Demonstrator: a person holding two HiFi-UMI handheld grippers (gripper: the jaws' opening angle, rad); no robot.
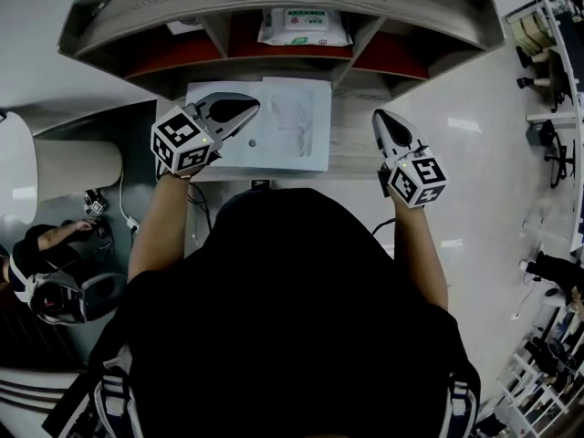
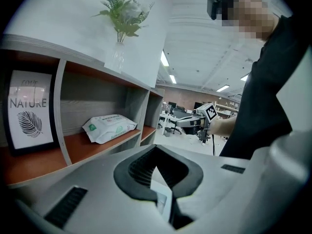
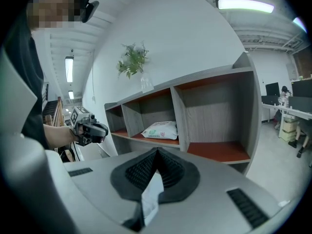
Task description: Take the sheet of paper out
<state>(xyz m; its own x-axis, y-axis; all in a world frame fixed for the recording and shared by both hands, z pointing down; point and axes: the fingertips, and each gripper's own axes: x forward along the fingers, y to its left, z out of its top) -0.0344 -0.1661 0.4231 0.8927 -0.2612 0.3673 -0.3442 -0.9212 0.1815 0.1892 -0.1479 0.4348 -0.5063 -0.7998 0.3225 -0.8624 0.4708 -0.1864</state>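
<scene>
1. Judged as the approach stage: nothing gripped yet, with the sheet of paper [image 1: 239, 146] lying flat on the desk [image 1: 351, 149] in front of the shelf [image 1: 219, 36], right part seemingly inside a clear sleeve [image 1: 297, 121].
2. Left gripper [image 1: 248, 108] above the sheet's upper left part, jaws pressed together and empty; contact with the paper impossible to tell.
3. Right gripper [image 1: 381, 119] just beside the sleeve's right edge, over bare desk, jaws likewise together on nothing.
4. Next, probably: part the jaws, pin the sleeve with one gripper, nip the exposed paper edge with the other, and slide it out sideways.
</scene>
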